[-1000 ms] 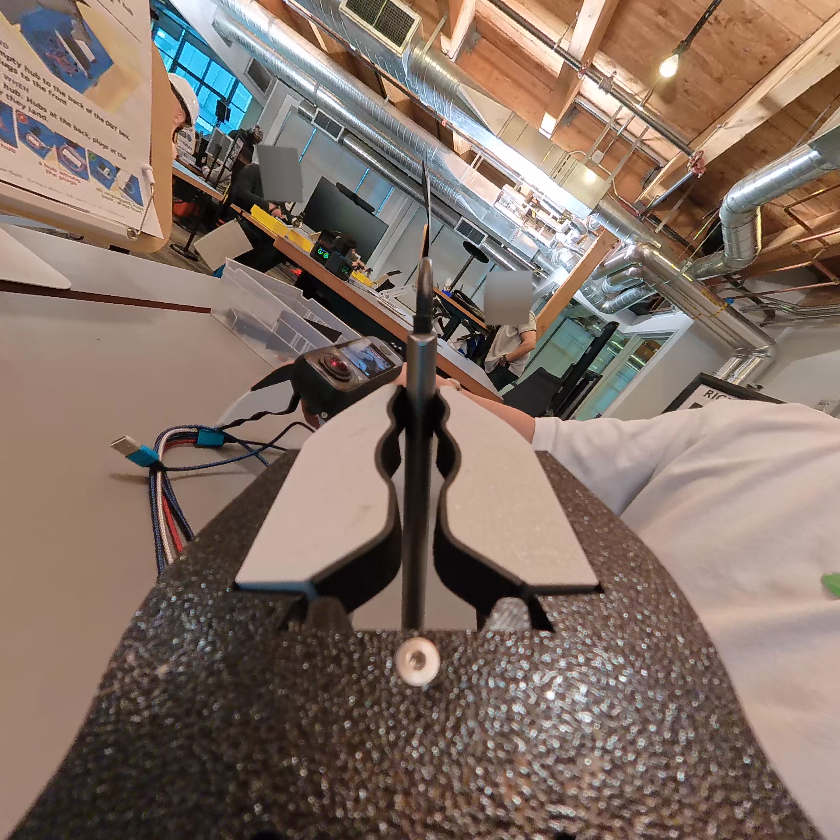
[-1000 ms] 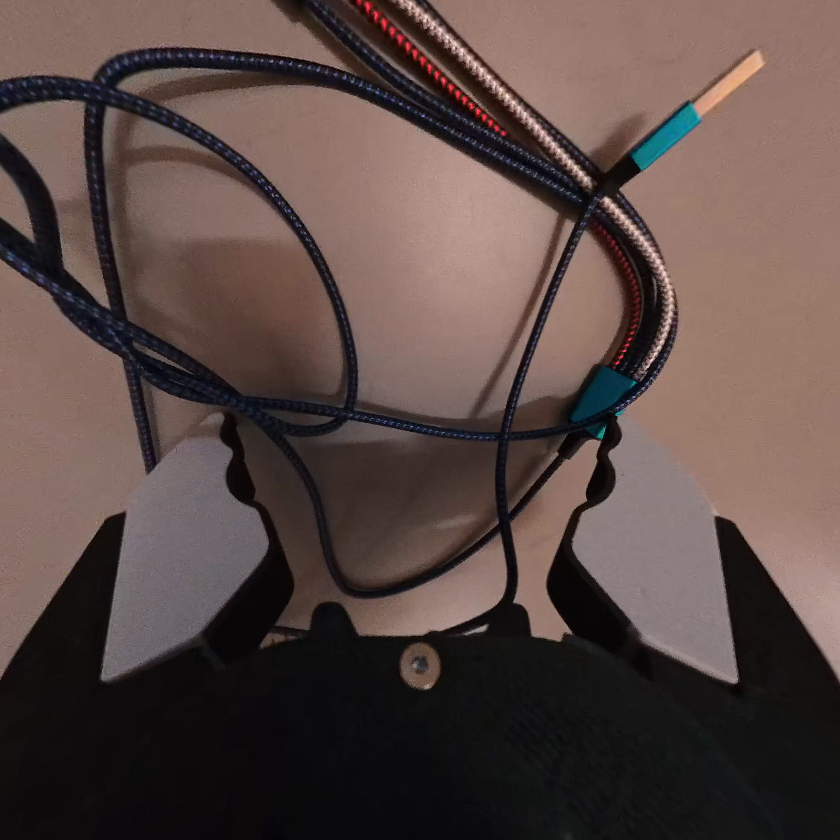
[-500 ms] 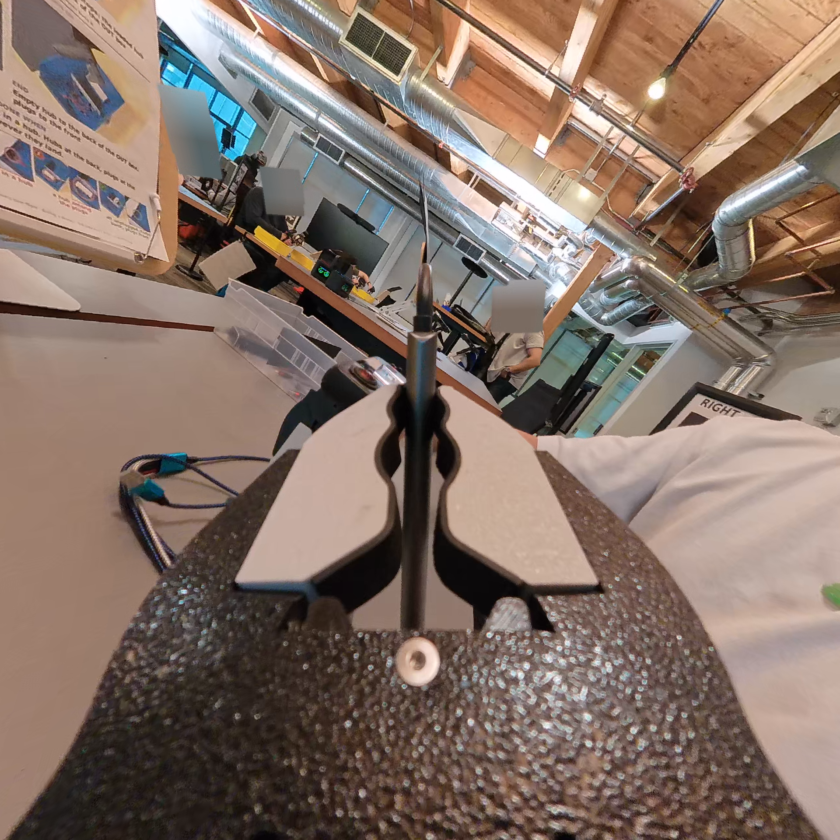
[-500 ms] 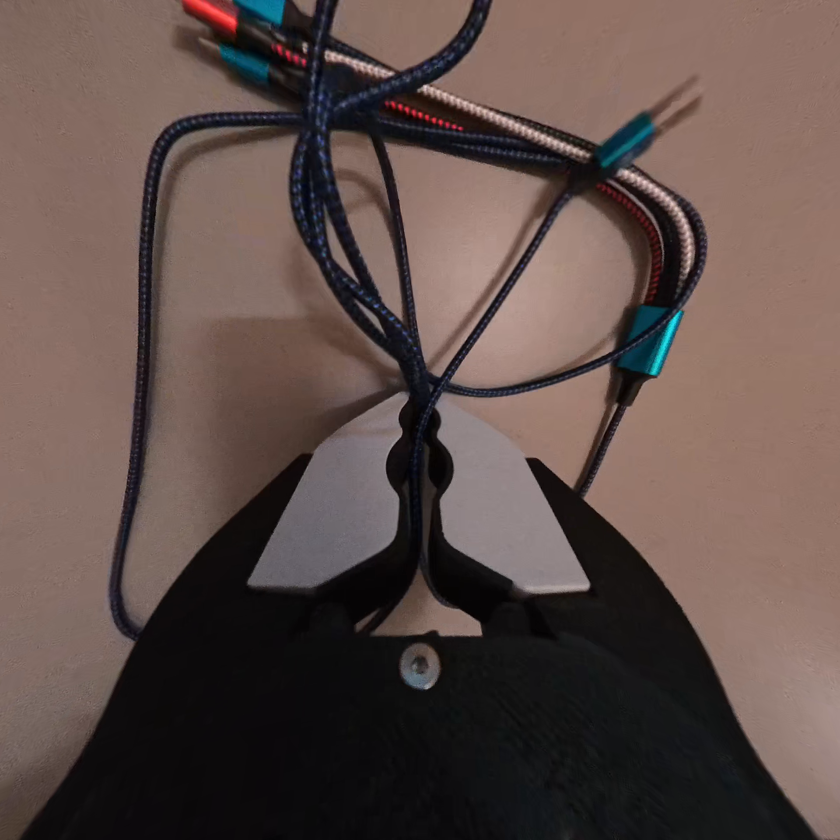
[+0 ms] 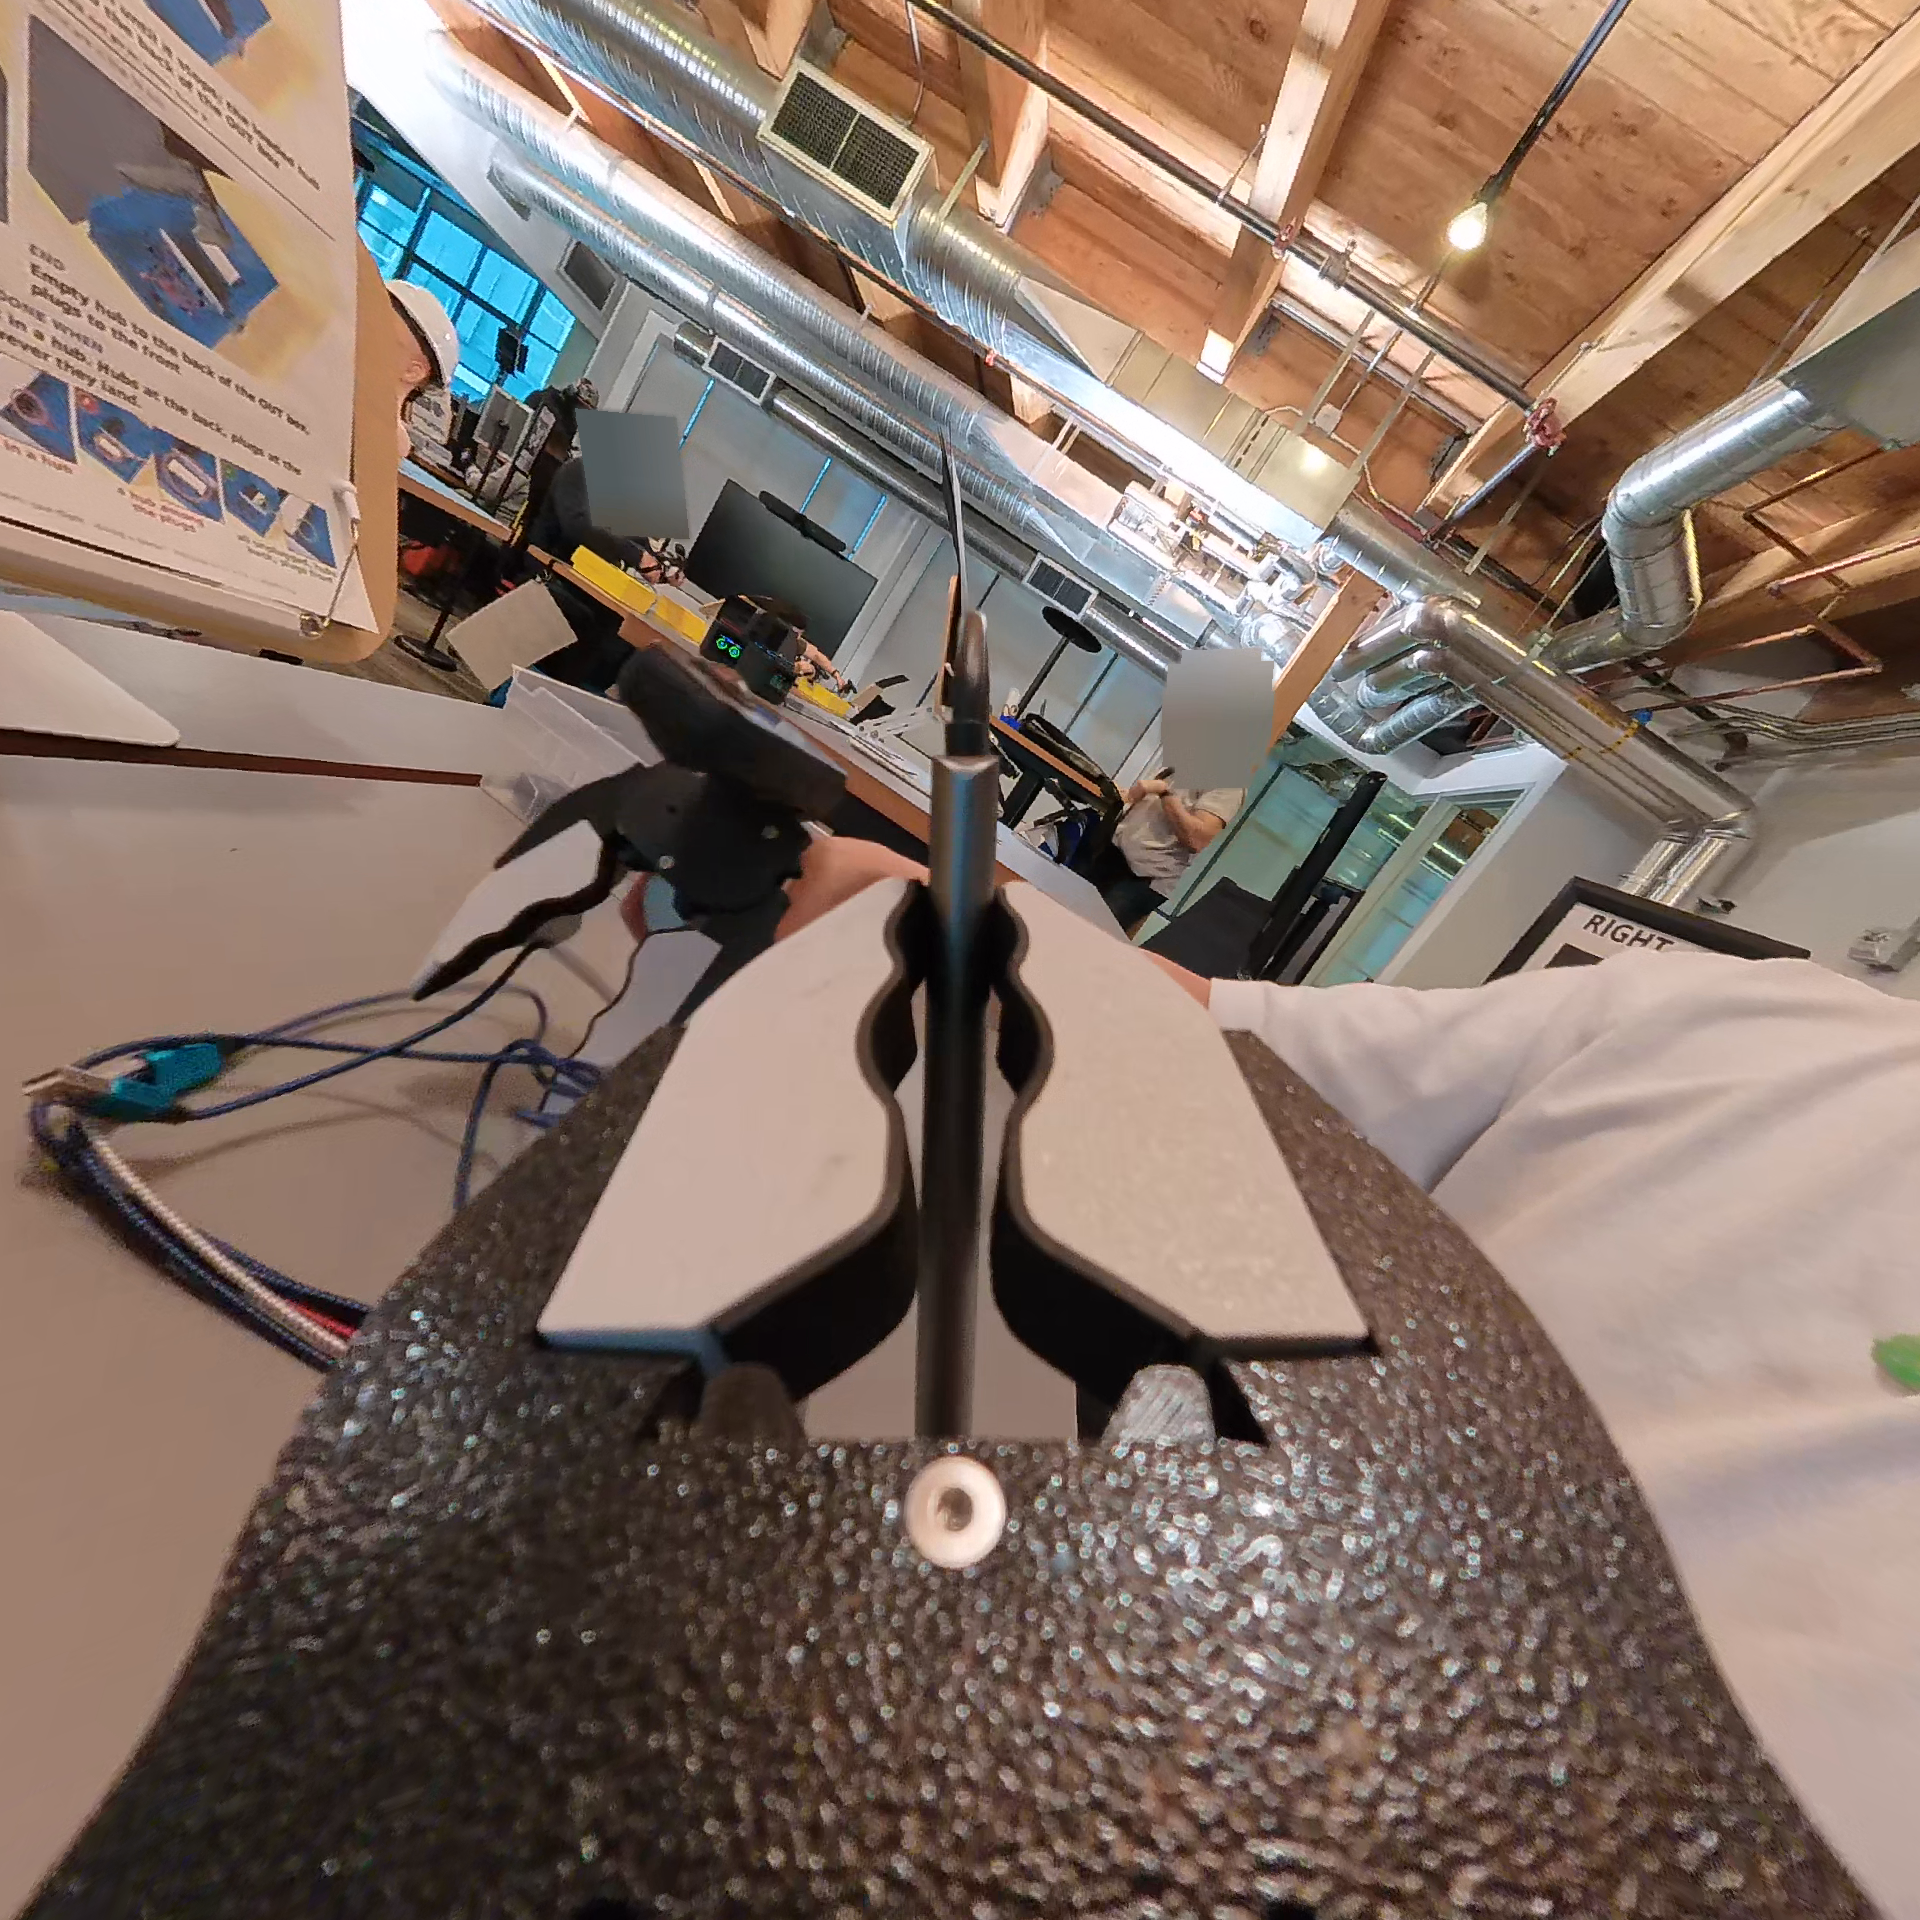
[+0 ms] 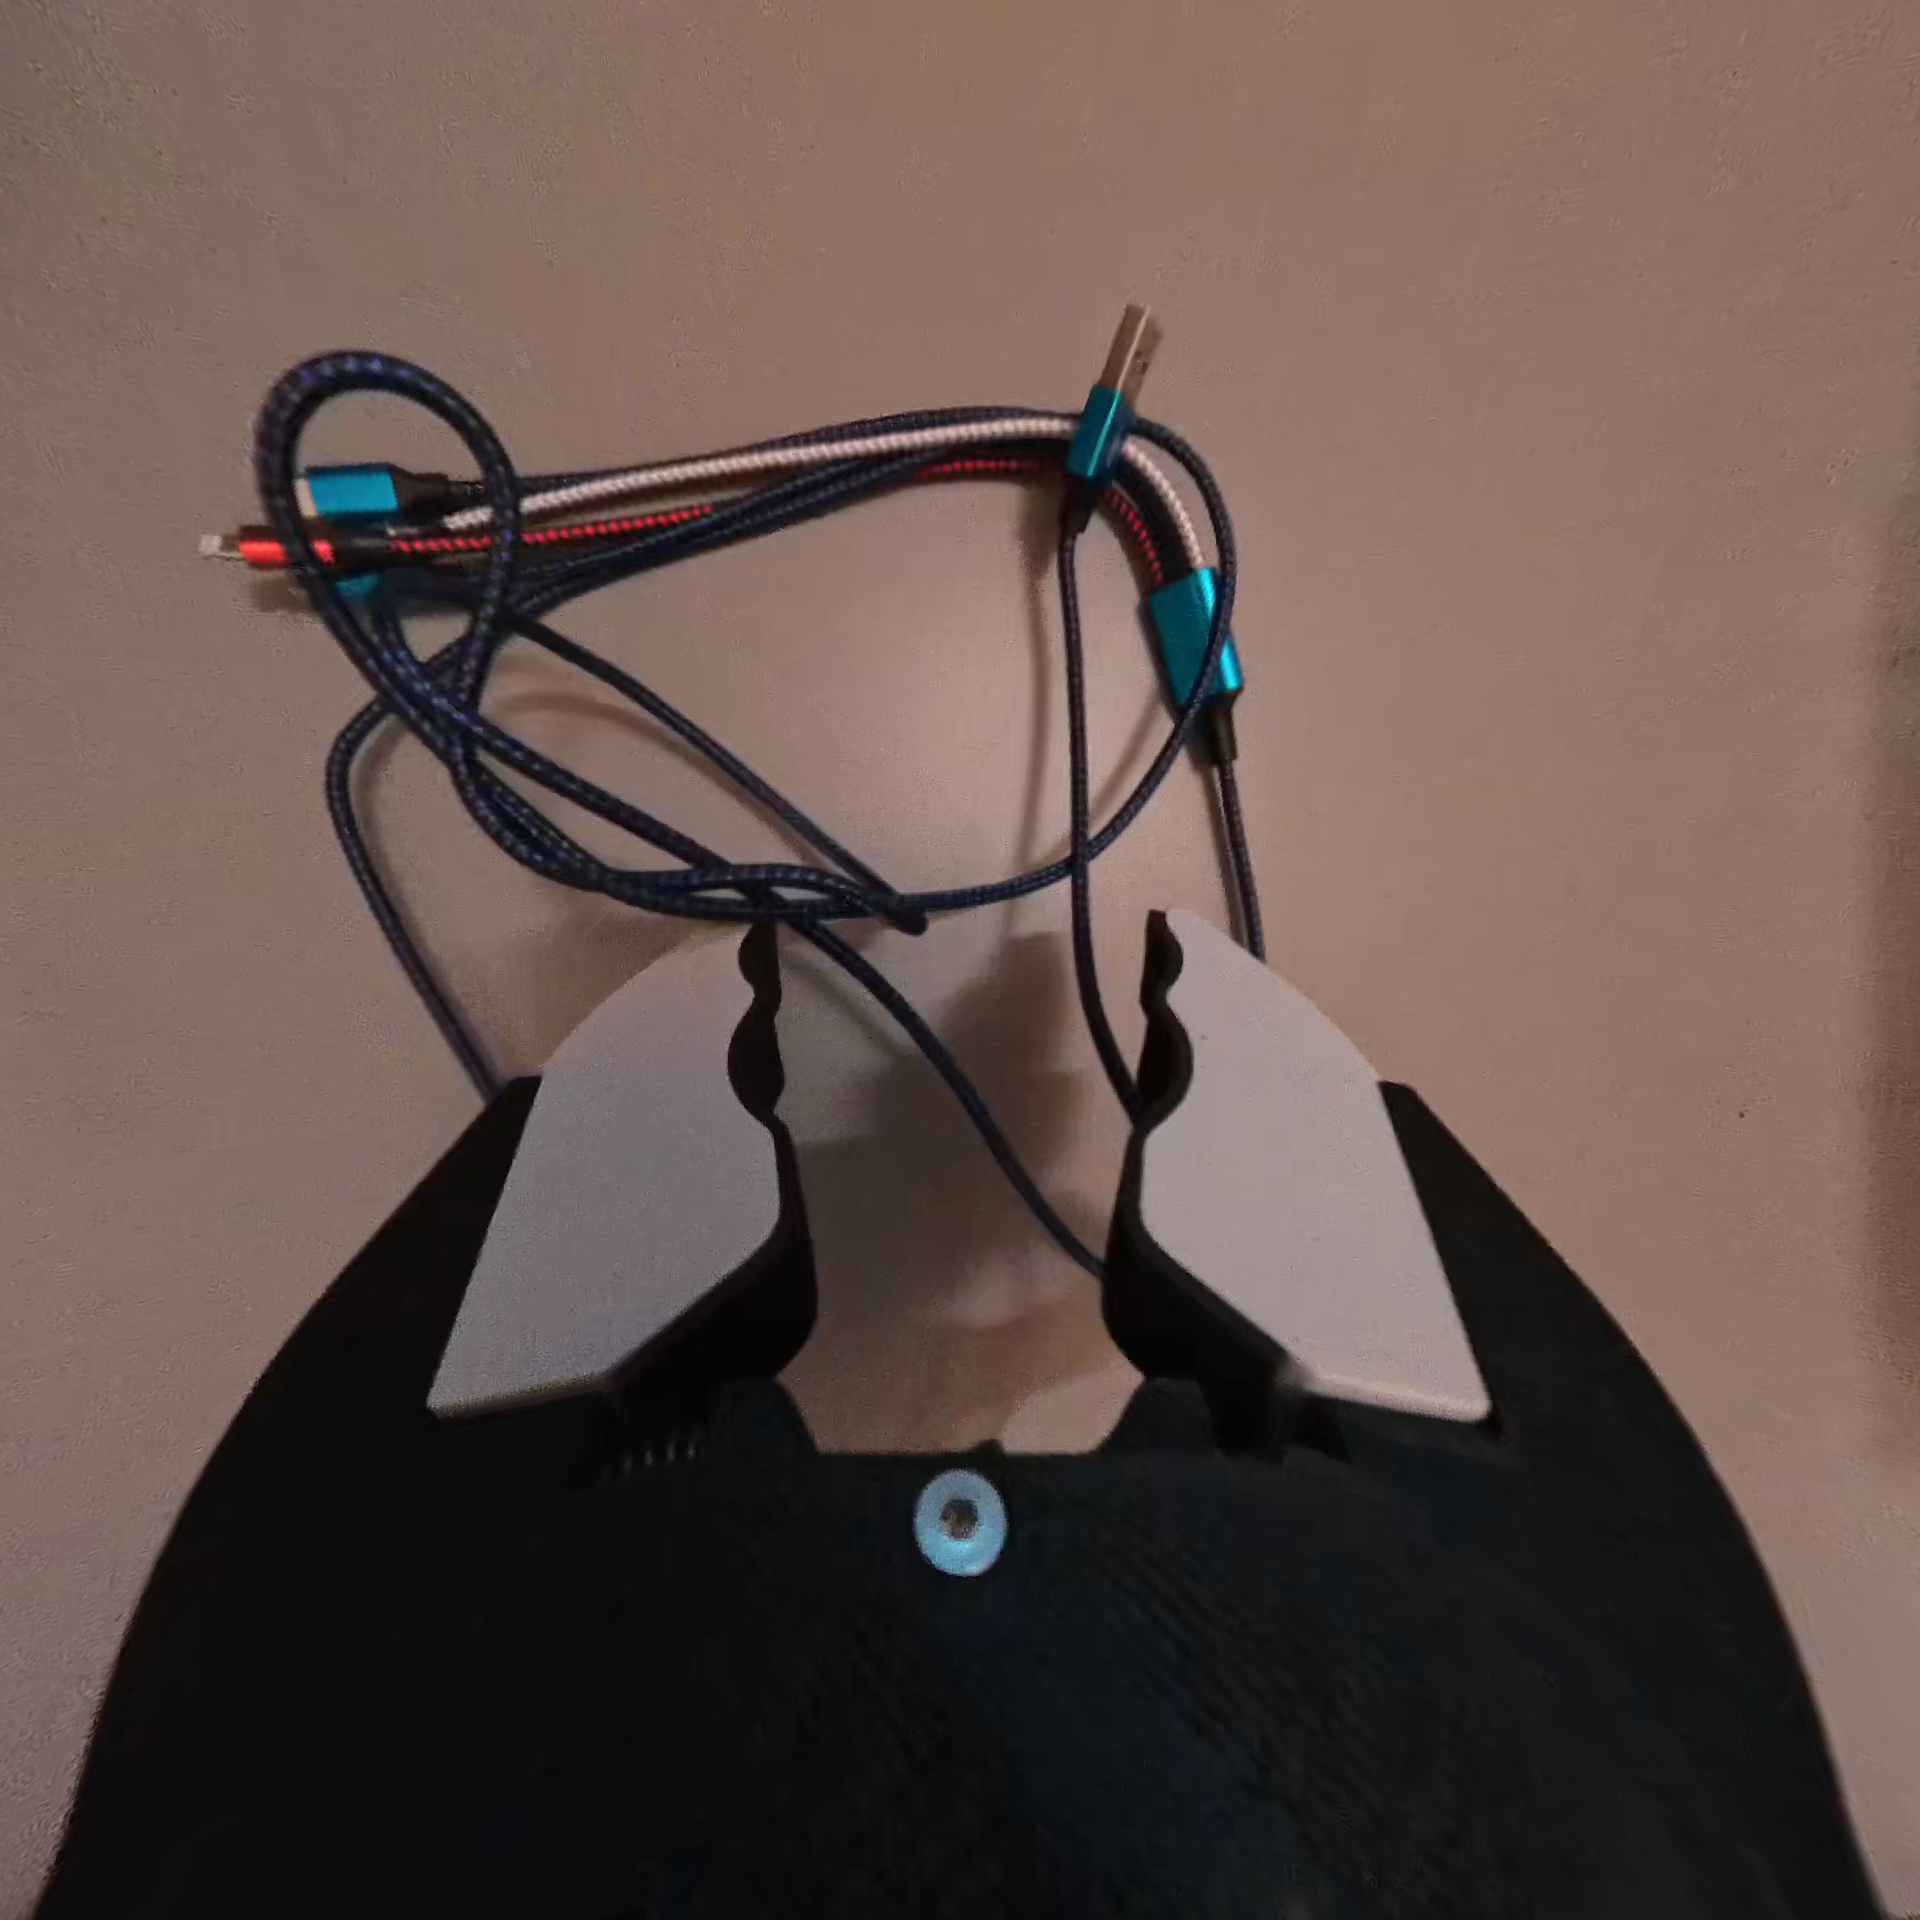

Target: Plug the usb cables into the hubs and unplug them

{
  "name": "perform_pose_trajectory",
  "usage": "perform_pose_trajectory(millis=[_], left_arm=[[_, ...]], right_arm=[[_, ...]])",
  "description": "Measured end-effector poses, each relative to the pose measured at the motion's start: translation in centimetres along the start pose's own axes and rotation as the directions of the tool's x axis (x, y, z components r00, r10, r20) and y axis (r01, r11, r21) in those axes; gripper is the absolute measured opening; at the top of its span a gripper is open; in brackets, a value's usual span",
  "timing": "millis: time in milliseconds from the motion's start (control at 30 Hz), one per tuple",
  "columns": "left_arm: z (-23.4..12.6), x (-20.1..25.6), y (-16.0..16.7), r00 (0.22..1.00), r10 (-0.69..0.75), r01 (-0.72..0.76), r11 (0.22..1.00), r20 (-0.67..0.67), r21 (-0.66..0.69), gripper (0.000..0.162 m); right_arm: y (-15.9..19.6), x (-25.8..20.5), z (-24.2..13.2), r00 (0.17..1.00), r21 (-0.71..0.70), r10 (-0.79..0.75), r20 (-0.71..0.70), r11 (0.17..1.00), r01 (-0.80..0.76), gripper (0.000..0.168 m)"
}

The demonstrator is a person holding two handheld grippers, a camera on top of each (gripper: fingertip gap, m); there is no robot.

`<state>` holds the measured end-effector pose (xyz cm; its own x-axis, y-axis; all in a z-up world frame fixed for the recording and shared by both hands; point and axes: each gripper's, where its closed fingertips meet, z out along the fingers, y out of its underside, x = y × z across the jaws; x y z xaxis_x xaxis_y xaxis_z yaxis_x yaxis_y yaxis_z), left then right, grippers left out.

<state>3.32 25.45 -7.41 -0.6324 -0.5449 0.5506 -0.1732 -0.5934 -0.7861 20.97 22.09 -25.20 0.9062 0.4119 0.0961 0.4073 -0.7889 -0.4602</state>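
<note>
- Left gripper (image 5: 958, 940): the 2 fingers are closed on a thin dark rod-like object (image 5: 951, 1091) that stands upright between them and runs past the tips. Its identity cannot be determined; it may be a hub seen edge-on.
- Right gripper (image 6: 961, 1023): the 2 fingers are spread apart and hold nothing. Loose strands of the cable bundle (image 6: 727, 623) pass through the gap without being clamped.
- Location: the bundle lies on the tan table (image 6: 1455, 208), just ahead of the right fingertips.
- Count, right wrist view: 1 metal USB-A plug (image 6: 1127, 358) with a teal shell, 2 further teal connector shells, and 1 red-shelled plug (image 6: 260, 545) at the left end. Braids visible: dark blue, red, white.
- Progress: no plug is seated in any port in either view. Judged state: early; picking up a plug, insertion and removal all remain.
</note>
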Motion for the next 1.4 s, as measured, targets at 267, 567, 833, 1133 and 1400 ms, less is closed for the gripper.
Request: perform_pose_trajectory(millis=[267, 567, 833, 1133, 1400], left_arm=[[-0.9, 0.6, -0.8, 1.000, 0.024, -0.023, 0.999, -0.011, 0.029, 0.010], [-1.7, -0.3, -0.9, 1.000, 0.007, -0.007, 0.999, -0.002, 0.051, 0.009], [-2.2, -0.3, -1.3, 1.000, 0.018, -0.019, 0.997, 0.007, 0.073, 0.009], [-2.8, -0.5, -1.6, 1.000, 0.022, -0.023, 0.995, 0.015, 0.098, 0.009], [-1.9, -1.1, -0.8, 1.000, -0.001, 0.000, 0.997, 0.016, 0.073, 0.009]], right_arm=[[0.3, 1.5, 2.5, 0.991, -0.130, -0.128, 0.047, 0.983, 0.133, 0.082], [0.4, -0.2, 3.6, 0.962, -0.088, -0.272, 0.025, 0.958, 0.273, 0.008], [-3.0, 4.0, -7.0, 0.954, 0.133, -0.207, -0.216, 0.962, 0.239, 0.007], [-1.1, 8.6, -32.4, 0.873, 0.367, -0.034, -0.487, 0.899, 0.240, 0.007], [9.9, 11.6, -43.7, 0.762, 0.235, 0.040, -0.646, 0.961, 0.149, 0.007]])
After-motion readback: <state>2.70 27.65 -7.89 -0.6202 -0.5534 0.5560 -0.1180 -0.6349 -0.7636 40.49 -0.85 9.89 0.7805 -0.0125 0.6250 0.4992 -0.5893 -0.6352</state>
